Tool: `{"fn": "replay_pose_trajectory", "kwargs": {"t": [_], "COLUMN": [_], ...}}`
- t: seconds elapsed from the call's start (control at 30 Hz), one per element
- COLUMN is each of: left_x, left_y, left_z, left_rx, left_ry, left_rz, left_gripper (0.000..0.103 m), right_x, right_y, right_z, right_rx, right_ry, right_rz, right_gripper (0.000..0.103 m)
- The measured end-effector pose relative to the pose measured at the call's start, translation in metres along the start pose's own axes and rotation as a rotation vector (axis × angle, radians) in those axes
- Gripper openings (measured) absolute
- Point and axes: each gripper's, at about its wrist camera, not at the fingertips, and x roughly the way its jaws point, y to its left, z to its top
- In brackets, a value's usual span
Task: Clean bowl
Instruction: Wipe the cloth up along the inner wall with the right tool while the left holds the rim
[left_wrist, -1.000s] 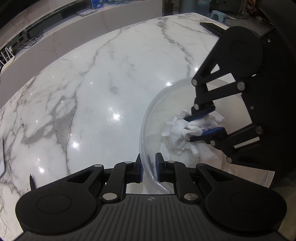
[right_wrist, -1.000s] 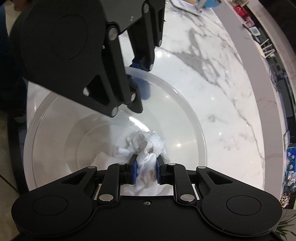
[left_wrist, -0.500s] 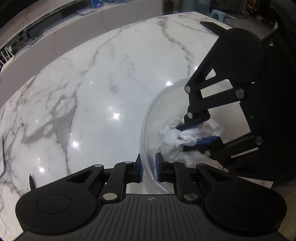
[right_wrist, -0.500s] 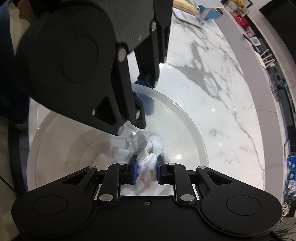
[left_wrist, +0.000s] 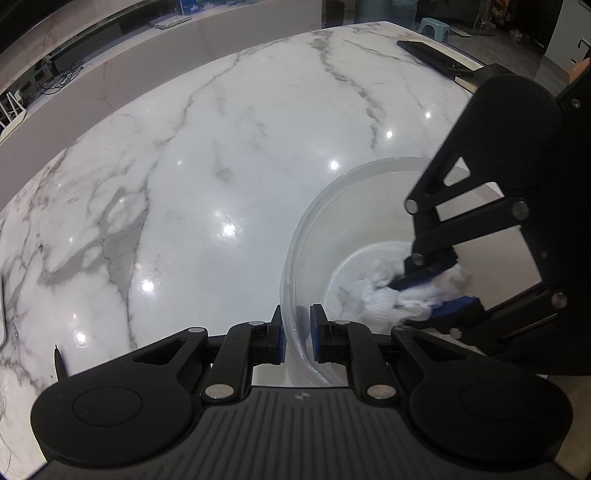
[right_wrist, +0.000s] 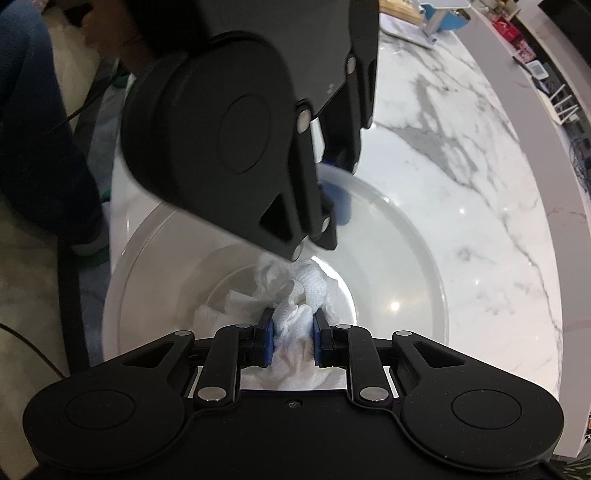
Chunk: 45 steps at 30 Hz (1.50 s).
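Observation:
A clear plastic bowl (left_wrist: 354, 206) stands on the white marble counter near its front edge. My left gripper (left_wrist: 296, 334) is shut on the bowl's near rim, one finger inside and one outside. My right gripper (right_wrist: 291, 332) is shut on a crumpled white paper towel (right_wrist: 295, 291) and presses it on the bowl's bottom (right_wrist: 388, 266). In the left wrist view the right gripper (left_wrist: 432, 299) reaches in from the right with the towel (left_wrist: 376, 299). In the right wrist view the left gripper (right_wrist: 334, 184) hangs over the bowl's far rim.
The marble counter (left_wrist: 184, 184) stretches wide to the left and back. A black pen (left_wrist: 58, 363) lies at its left front. A dark flat object (left_wrist: 428, 55) lies at the far right edge. A person's legs (right_wrist: 40, 129) stand beside the counter.
My right gripper has dragged the towel across the bowl's bottom and ended further right and lower in the left wrist view. The left gripper keeps its hold on the rim.

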Motion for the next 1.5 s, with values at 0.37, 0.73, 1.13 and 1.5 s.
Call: {"fn": "replay_pose_trajectory", "kwargs": {"t": [0.37, 0.73, 1.13, 1.5], "left_x": [0.0, 0.005, 0.007, 0.008], "left_y": [0.001, 0.01, 0.015, 0.019], "left_z": [0.0, 0.002, 0.003, 0.001], "left_rx": [-0.011, -0.063, -0.098, -0.121], "left_ry": [-0.002, -0.004, 0.0, 0.011], "left_rz": [0.007, 0.008, 0.012, 0.038], "left_gripper": [0.011, 0.012, 0.014, 0.016], "right_x": [0.004, 0.016, 0.027, 0.022], "right_y": [-0.008, -0.019, -0.037, -0.029], "right_z": [-0.008, -0.008, -0.002, -0.002], "right_rx": [0.01, 0.006, 0.041, 0.088], "right_ry": [0.074, 0.066, -0.018, -0.163], "right_rz": [-0.033, -0.15, -0.232, -0.37], "right_gripper": [0.018, 0.018, 0.018, 0.017]}}
